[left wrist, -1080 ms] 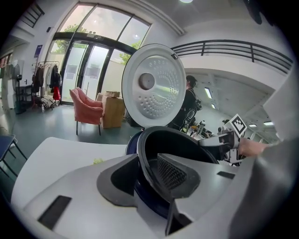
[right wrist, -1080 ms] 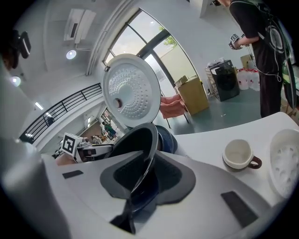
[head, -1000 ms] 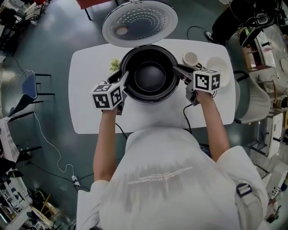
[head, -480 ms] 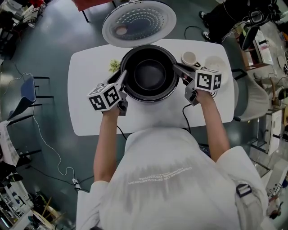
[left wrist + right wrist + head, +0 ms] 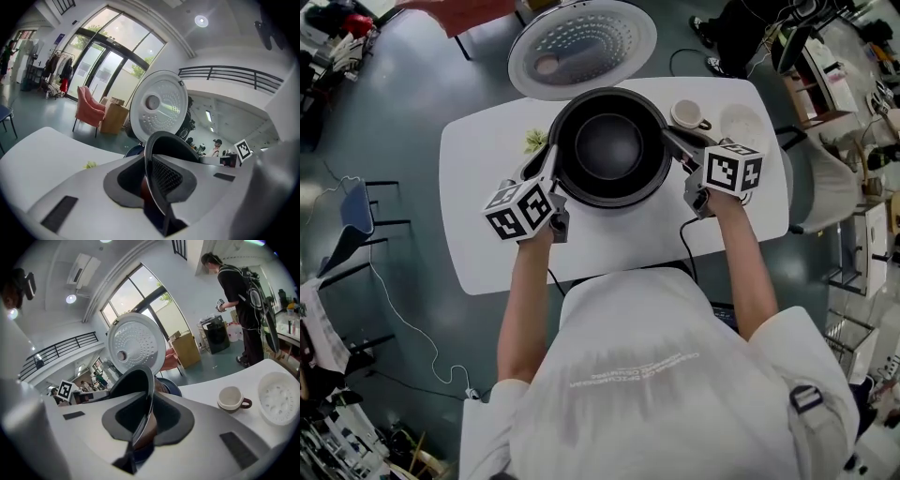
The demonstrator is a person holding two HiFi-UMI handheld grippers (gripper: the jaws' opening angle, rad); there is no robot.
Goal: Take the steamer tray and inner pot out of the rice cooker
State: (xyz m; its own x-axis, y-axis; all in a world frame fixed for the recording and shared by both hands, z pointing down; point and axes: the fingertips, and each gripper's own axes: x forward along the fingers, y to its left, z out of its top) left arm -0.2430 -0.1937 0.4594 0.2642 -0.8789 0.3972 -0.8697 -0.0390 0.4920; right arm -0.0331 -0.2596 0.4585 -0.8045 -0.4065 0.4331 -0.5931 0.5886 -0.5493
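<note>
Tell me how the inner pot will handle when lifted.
Probably stiff: the pot is evenly round though the left gripper and right gripper, whose jaws have just been closing, pinch its rim. That thin, glossy edge may slip. Looks empty, so likely light.

Inner pot (image 5: 609, 147): dark matt non-stick int., thin glossy metal rim. Lid (image 5: 581, 47) inner plate: satin metal, dimpled; table (image 5: 478, 187): white, smooth, semi-matt. Far right: cup (image 5: 686, 113) is glazed ceramic, glossy w/ brown handle; steamer tray (image 5: 742, 124) is white matt plastic, perforated.
</note>
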